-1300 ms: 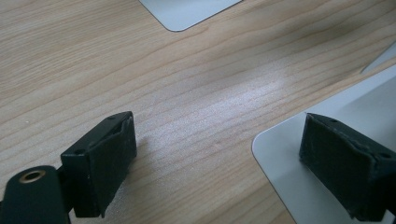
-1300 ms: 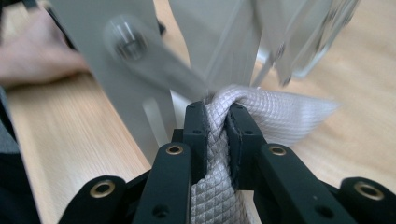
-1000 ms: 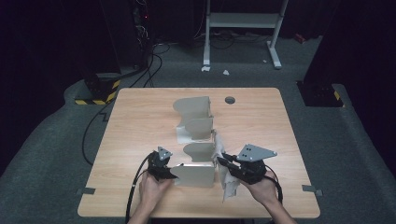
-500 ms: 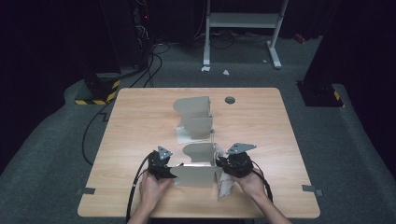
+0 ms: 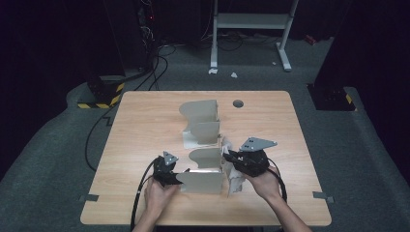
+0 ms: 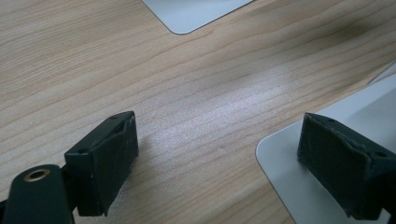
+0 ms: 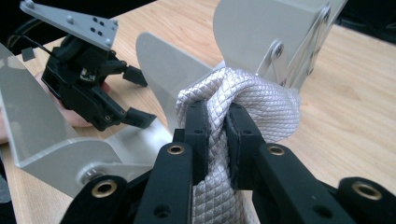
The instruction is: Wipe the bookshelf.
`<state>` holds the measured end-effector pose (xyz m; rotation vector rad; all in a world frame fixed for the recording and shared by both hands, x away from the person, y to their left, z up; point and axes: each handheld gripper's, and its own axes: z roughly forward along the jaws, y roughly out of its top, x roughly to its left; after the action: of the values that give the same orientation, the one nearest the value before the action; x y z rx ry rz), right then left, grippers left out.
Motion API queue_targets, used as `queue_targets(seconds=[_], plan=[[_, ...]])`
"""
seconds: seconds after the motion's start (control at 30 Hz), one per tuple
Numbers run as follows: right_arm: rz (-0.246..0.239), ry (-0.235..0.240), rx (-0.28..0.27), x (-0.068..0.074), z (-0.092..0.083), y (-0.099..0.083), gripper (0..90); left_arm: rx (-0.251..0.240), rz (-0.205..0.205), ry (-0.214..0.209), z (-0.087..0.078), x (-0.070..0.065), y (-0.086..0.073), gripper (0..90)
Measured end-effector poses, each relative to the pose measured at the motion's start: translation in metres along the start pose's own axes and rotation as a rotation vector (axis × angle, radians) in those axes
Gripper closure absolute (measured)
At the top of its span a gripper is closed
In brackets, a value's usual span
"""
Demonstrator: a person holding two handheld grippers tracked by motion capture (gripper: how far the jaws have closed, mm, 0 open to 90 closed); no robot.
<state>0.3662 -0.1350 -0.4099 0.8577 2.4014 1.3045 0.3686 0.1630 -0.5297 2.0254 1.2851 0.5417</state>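
High view: the right claw (image 5: 231, 159), clamped on a quilted white cloth (image 5: 235, 180), has swung back outward beside the grey metal rack (image 5: 205, 179) near the tabletop's (image 5: 145, 121) front edge, so wiping continues. Left claw (image 5: 176, 178) open, steadying it.

From above, I have my left gripper (image 5: 178, 177) at the near left end of the grey metal rack (image 5: 205, 162), its tips right at the edge of the front panel; whether they touch it I cannot tell. My right gripper (image 5: 227, 155) sits at the rack's right side, its grey three-cornered plate (image 5: 257, 143) on top, tips against a pale cloth (image 5: 234, 180) that hangs down beside the rack's near right corner. The rack's curved dividers stand in a row running away from me across the wooden table (image 5: 145, 125). A small round hole (image 5: 238, 103) lies near the table's far edge. A black cable (image 5: 141, 186) trails from my left gripper.
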Motion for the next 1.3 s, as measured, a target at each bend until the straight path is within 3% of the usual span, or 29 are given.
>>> queue_targets(seconds=[0.17,0.43,0.5,0.53,0.6,0.7,0.83,1.0,1.17,1.2,1.3], plan=[[0.017,-0.004,0.037,-0.003,0.011,-0.011,81.1,0.0,0.001,0.0,0.0,0.0,0.0,12.7],[0.109,0.031,0.165,-0.013,0.048,-0.055,81.1,-0.001,-0.001,0.001,0.0,0.0,0.0,12.7],[0.112,0.029,0.184,-0.014,0.051,-0.058,81.1,-0.002,0.0,0.0,0.0,0.0,0.0,12.7],[0.11,0.029,0.227,-0.015,0.059,-0.065,81.0,-0.002,-0.001,0.0,0.0,0.0,0.0,12.8],[0.11,0.033,0.236,-0.015,0.061,-0.066,81.0,-0.002,-0.001,0.001,0.0,0.0,0.0,12.9],[0.094,0.021,0.213,-0.015,0.055,-0.057,81.0,-0.003,0.0,0.0,0.0,0.0,0.0,13.2],[0.074,0.01,0.128,-0.011,0.036,-0.036,81.0,-0.004,0.0,0.0,0.0,0.0,0.0,13.2],[0.001,-0.006,0.034,-0.002,0.008,-0.006,81.0,-0.004,0.0,0.0,0.0,0.0,-0.001,13.3],[-0.023,-0.014,-0.017,0.001,-0.008,0.008,81.0,-0.005,0.0,0.0,0.0,0.0,-0.001,13.3],[-0.027,-0.009,-0.047,0.002,-0.015,0.014,81.1,-0.004,0.0,0.0,0.0,0.0,-0.001,13.3],[-0.034,-0.006,-0.058,0.005,-0.018,0.018,81.0,-0.005,0.0,0.0,0.0,0.0,-0.001,13.4]])
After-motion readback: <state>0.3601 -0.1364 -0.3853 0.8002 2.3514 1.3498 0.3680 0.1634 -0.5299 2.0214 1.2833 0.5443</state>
